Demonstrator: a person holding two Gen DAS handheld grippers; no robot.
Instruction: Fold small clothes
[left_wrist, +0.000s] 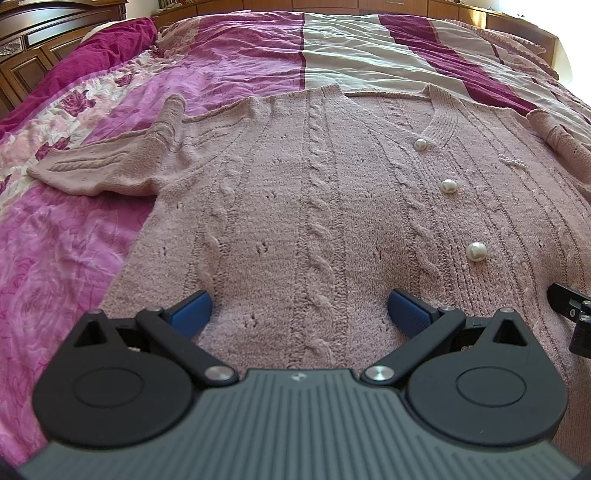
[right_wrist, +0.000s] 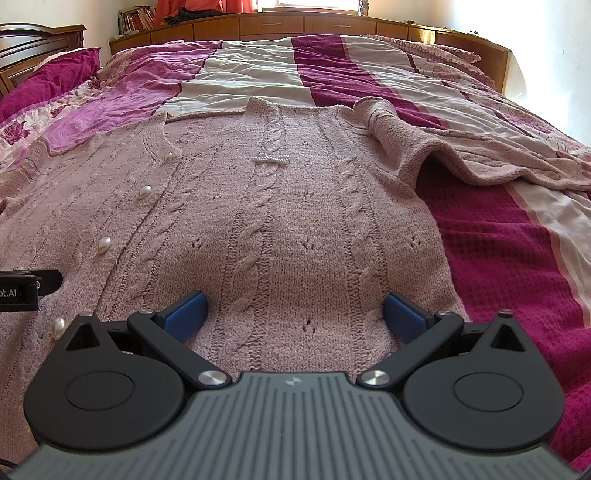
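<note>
Dusty-pink cable-knit cardigan (left_wrist: 317, 206) with round pearl buttons (left_wrist: 449, 185), lay spread flat, front up, on the pink striped bedspread (left_wrist: 229, 74), short sleeves out sideways and rumpled

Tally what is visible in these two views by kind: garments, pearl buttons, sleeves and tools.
Pink knitted cardigan: 1
Pearl buttons: 4 in the right wrist view; only 3 show in the left wrist view
Sleeves, spread to either side: 2
Tools, both open over the hem: 2, left tool, right tool
Total: 9
</note>
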